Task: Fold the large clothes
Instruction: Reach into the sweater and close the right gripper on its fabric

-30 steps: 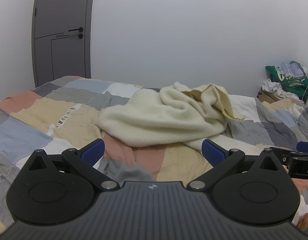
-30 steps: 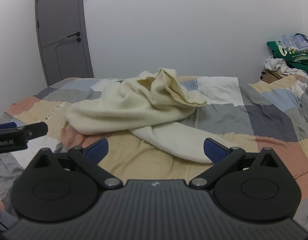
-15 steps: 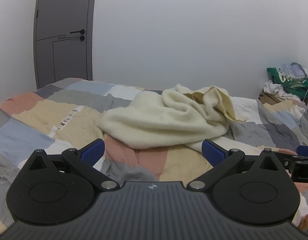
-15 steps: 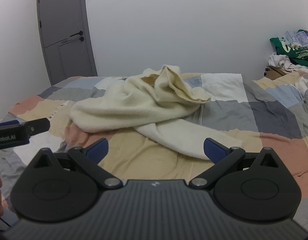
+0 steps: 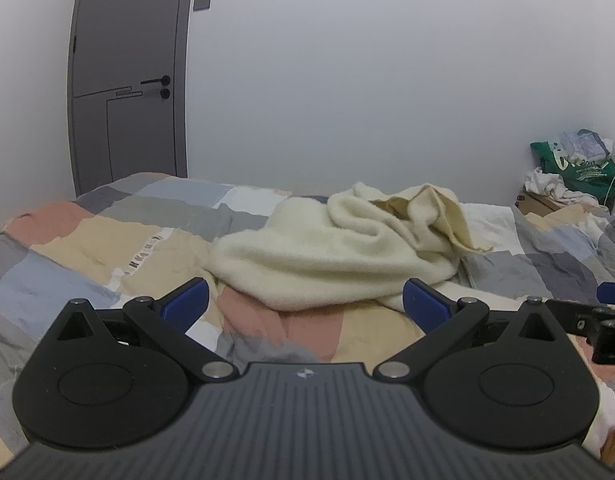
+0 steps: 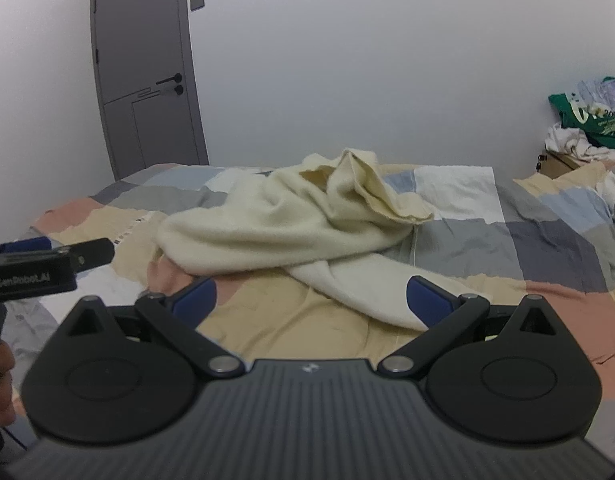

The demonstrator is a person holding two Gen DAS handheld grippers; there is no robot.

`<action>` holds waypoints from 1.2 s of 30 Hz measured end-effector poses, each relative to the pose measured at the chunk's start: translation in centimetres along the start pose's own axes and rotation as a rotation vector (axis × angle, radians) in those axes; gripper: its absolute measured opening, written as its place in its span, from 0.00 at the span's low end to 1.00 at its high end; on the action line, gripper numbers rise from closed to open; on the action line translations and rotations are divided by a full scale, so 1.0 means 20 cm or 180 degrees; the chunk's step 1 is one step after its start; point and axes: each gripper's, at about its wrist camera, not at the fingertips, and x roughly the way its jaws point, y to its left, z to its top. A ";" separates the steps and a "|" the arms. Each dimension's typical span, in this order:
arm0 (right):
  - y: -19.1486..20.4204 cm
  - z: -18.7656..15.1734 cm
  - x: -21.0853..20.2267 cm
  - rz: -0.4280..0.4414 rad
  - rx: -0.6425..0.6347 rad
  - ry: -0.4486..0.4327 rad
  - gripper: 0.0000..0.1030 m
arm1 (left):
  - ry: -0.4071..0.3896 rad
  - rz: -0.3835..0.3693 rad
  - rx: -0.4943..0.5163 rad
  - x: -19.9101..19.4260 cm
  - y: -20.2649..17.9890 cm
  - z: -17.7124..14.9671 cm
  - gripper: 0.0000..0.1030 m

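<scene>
A cream fleece garment [image 5: 331,256] lies crumpled in a heap on the patchwork bedspread [image 5: 107,240], with one sleeve trailing toward me. In the right wrist view the same garment [image 6: 291,232] sits ahead and its sleeve [image 6: 367,284] reaches down between the fingers. My left gripper [image 5: 305,306] is open, hovering short of the heap with nothing between its blue pads. My right gripper [image 6: 311,298] is open too, just above the sleeve's end. Each gripper shows at the edge of the other's view: the right gripper [image 5: 603,316] and the left gripper [image 6: 35,268].
A grey door [image 5: 127,92] stands at the back left in a white wall. A pile of clothes and a green bag [image 5: 571,168] sit on a box at the far right. The bedspread [image 6: 547,248] stretches wide around the garment.
Both cameras have tilted upward, so the bed and garment sit lower in view and more wall shows. Both grippers stay open. The garment has not moved.
</scene>
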 end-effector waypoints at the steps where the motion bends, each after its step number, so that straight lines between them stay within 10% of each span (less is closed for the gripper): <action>1: 0.01 0.00 0.00 -0.0004 -0.0012 0.0008 1.00 | -0.0018 -0.0006 -0.0004 -0.01 0.01 0.00 1.00; 19: 0.14 0.14 0.08 0.0128 0.0032 0.0043 1.00 | -0.0236 0.0100 0.0146 0.05 0.06 0.11 1.00; 36: 0.17 0.27 0.59 0.0279 0.0486 0.0386 1.00 | 0.0170 0.0158 0.0098 0.54 0.24 0.25 1.00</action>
